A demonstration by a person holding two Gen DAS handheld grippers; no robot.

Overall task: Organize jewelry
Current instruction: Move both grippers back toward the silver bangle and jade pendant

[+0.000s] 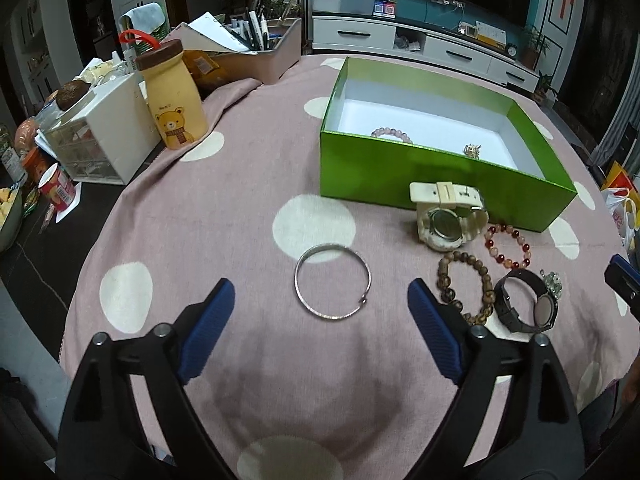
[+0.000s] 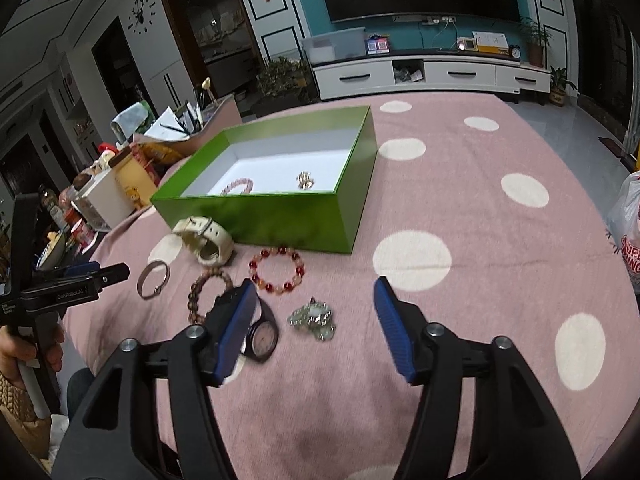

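Note:
A green box (image 1: 400, 172) (image 2: 280, 216) stands open on the pink dotted cloth, holding a pink bead bracelet (image 1: 392, 135) (image 2: 238, 186) and a gold piece (image 1: 472, 150) (image 2: 305, 180). In front of it lie a white watch (image 1: 444, 216) (image 2: 206, 236), a red bead bracelet (image 1: 508, 246) (image 2: 276, 270), a brown bead bracelet (image 1: 466, 286) (image 2: 208, 288), a black watch (image 1: 524, 300) (image 2: 262, 330), a silver-green trinket (image 1: 554, 282) (image 2: 314, 318) and a silver bangle (image 1: 333, 281) (image 2: 152, 280). My left gripper (image 1: 320, 300) is open, just short of the bangle. My right gripper (image 2: 314, 300) is open over the trinket.
Clutter crowds the table's left: a bear-print bottle (image 1: 176, 96), a white drawer unit (image 1: 104, 136), a pen box (image 1: 260, 52). A plastic bag (image 2: 628, 220) sits at the right edge. The TV cabinet (image 2: 432, 74) stands behind.

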